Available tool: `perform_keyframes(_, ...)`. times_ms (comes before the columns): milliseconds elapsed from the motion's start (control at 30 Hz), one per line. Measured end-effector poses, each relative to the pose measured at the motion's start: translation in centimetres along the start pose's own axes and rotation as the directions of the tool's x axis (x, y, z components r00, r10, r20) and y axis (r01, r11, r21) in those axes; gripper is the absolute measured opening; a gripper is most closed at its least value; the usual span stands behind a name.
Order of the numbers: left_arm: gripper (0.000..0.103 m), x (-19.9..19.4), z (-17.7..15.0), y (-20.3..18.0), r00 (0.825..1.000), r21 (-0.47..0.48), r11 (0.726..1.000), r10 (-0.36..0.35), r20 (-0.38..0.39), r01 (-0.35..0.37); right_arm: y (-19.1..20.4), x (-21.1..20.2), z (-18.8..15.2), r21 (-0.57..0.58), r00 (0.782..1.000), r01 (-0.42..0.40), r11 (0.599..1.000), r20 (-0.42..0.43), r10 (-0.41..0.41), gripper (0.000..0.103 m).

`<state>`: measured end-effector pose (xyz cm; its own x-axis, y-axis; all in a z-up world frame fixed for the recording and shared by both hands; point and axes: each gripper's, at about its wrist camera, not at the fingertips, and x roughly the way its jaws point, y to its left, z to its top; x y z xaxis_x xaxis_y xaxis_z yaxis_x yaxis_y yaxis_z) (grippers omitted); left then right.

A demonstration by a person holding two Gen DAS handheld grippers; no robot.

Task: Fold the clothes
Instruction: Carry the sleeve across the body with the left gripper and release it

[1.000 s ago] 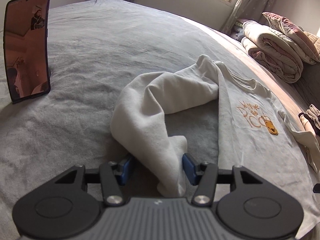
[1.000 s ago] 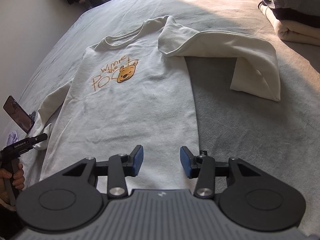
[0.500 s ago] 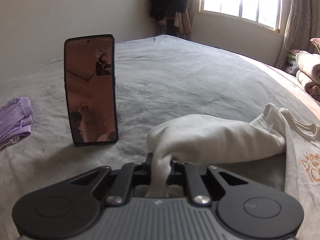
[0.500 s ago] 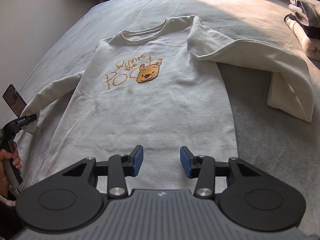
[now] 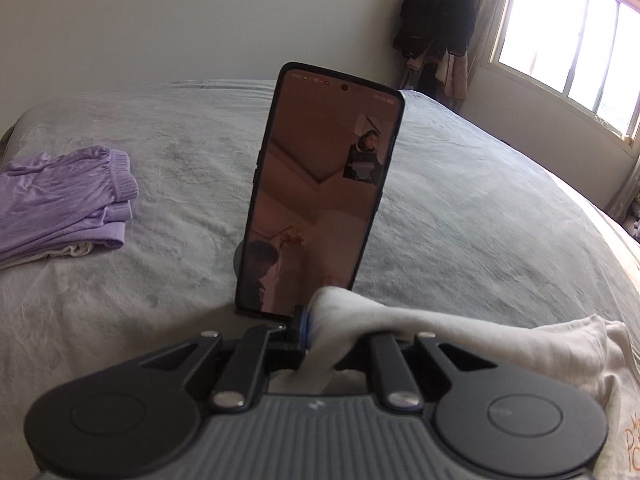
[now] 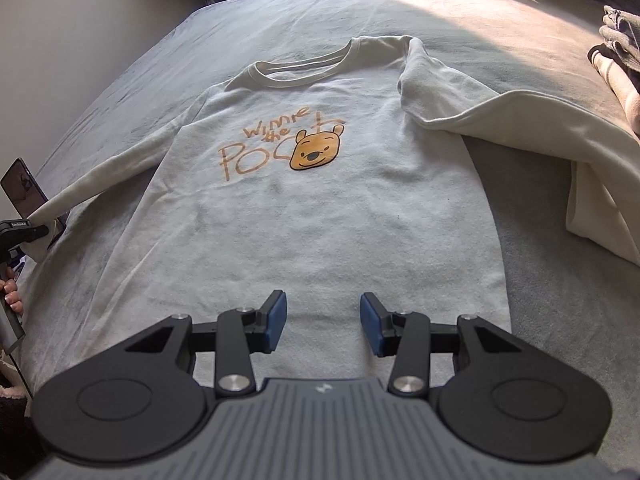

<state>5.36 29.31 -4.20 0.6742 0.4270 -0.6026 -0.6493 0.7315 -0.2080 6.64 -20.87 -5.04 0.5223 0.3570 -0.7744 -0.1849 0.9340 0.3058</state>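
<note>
- Nearest, the left hand-held gripper (image 5: 310, 330) is clenched on the cuff of the left sleeve (image 5: 460, 328) of a cream sweatshirt (image 6: 320, 216). A second ago its jaws stood apart around that cuff; now they pinch it and the sleeve is drawn out to the side.
- The right hand-held gripper (image 6: 322, 320) hovers released above the sweatshirt's hem, holding nothing.
- The sweatshirt lies face up on the grey bed (image 6: 540, 320). The left sleeve now runs straighter, which likely readies it for folding across the body.
- The right sleeve (image 6: 540, 136) lies doubled over, not yet straightened.
- Just beyond the gripped cuff, a phone (image 5: 320, 192) stands upright.
- Farther left lies folded purple clothing (image 5: 60, 204).
- No container appears in either view.
</note>
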Motion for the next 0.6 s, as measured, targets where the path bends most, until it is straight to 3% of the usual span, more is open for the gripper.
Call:
perform_keyframes(200,0.014,1.3,0.7,0.4,0.999,-0.041,0.999,-0.002,-0.044,0.001,2.7,0.0,1.5,-0.060,0.999,-0.023,0.998,0.044,0.025,0.045)
perform_keyframes(267,0.020,1.4,0.6,0.4,0.996,-0.035,0.999,-0.013,-0.093,0.010,4.2,-0.1,2.2,-0.097,0.997,-0.043,0.994,0.057,0.049,0.045)
perform_keyframes(367,0.047,0.8,0.4,0.7,0.989,-0.037,0.998,-0.047,-0.144,0.042,7.5,0.6,3.7,-0.180,0.995,-0.057,0.982,0.066,0.070,0.045)
perform_keyframes(600,0.055,-1.6,-0.7,1.4,0.976,0.058,0.989,-0.125,-0.178,0.137,14.7,3.4,6.4,-0.358,0.993,-0.059,0.932,0.072,0.091,0.045)
